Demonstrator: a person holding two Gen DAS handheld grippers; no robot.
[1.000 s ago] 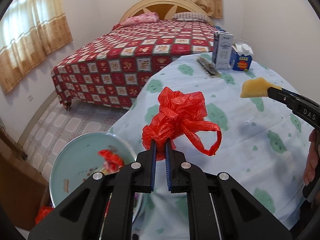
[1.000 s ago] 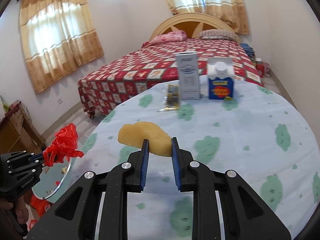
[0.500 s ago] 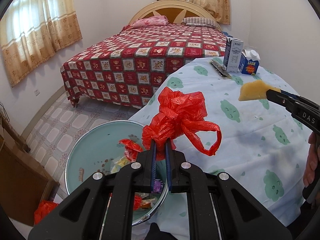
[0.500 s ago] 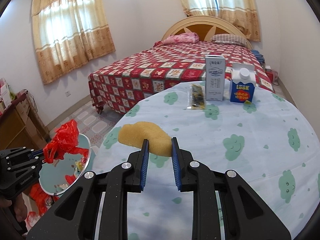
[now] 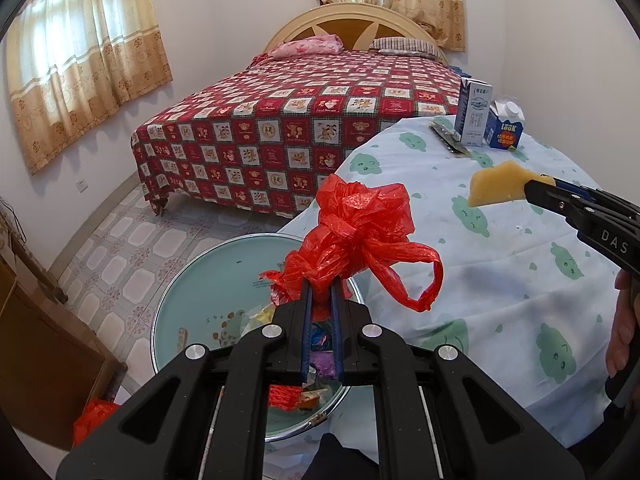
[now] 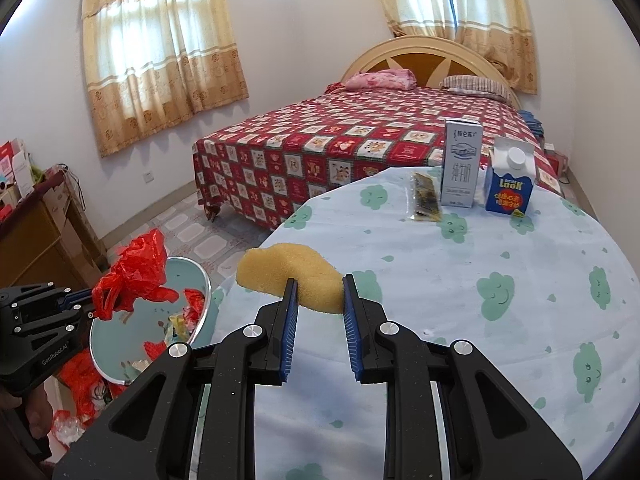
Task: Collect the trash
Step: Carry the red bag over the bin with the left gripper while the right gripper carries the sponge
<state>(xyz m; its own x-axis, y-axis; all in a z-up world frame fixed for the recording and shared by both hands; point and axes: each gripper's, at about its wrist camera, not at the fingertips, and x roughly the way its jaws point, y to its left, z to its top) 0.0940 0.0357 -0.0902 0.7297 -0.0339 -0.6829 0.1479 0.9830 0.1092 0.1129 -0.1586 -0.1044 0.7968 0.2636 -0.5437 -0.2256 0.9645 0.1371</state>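
Pointing downward in the left wrist view, the left hand-held gripper [image 5: 320, 300] pinches a red plastic bag [image 5: 360, 232] above the trash basin [image 5: 192, 304] beside the table [image 5: 500, 280]; the basin now shows more fully than a second ago. In the right wrist view, the right hand-held gripper [image 6: 318, 292] clamps a yellow sponge [image 6: 288, 270] over the table edge, the basin newly visible below.

Basin [image 5: 188, 300] contents partly hidden behind the left gripper [image 5: 320, 292] and red bag [image 5: 360, 232] — scraps too small to identify. Flat packet [image 6: 425, 197] print unreadable — hand [image 5: 624, 332] cut off at frame edge.
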